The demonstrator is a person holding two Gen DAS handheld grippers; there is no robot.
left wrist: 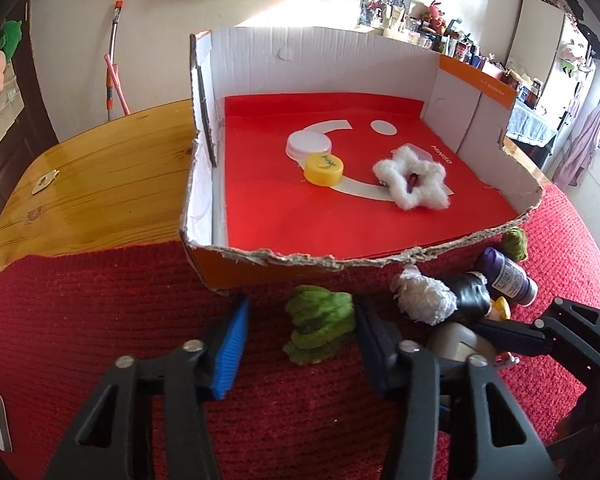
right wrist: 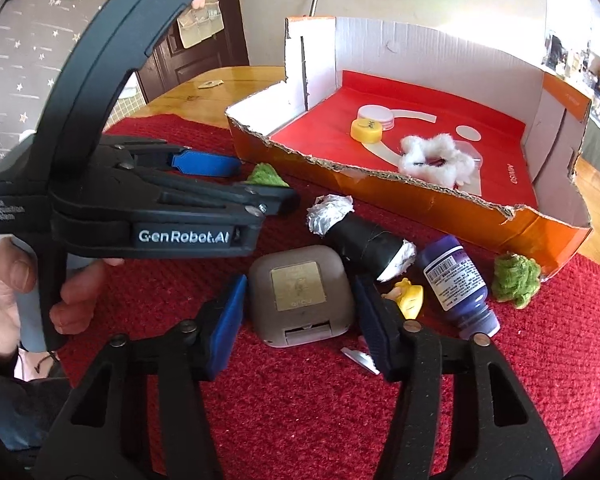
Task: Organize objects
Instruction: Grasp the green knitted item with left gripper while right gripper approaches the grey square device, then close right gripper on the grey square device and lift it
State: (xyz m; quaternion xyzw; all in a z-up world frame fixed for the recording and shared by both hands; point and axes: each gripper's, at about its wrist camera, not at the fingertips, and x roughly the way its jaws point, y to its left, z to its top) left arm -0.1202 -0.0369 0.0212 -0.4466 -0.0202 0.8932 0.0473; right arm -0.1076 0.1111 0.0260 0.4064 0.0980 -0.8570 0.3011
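Observation:
A green fuzzy tuft [left wrist: 320, 324] lies on the red knit cloth [left wrist: 100, 340] between the jaws of my left gripper [left wrist: 300, 340]. It touches the right pad, with a gap to the left pad, so that gripper is open. My right gripper [right wrist: 300, 312] has its blue pads against both sides of a grey square case [right wrist: 300, 292] lying on the cloth. Just behind stands a torn cardboard box [left wrist: 204, 184] with a red floor, holding a yellow cap [left wrist: 323, 169], a white lid [left wrist: 308, 144] and a white fuzzy star [left wrist: 412, 178].
Between the case and the box lie a black roll with white ends [right wrist: 364, 240], a purple bottle [right wrist: 456, 280], a small yellow figure [right wrist: 410, 294] and a second green tuft [right wrist: 516, 276]. The wooden table [left wrist: 100, 184] shows bare at the left. A person's hand [right wrist: 4, 288] holds the left gripper.

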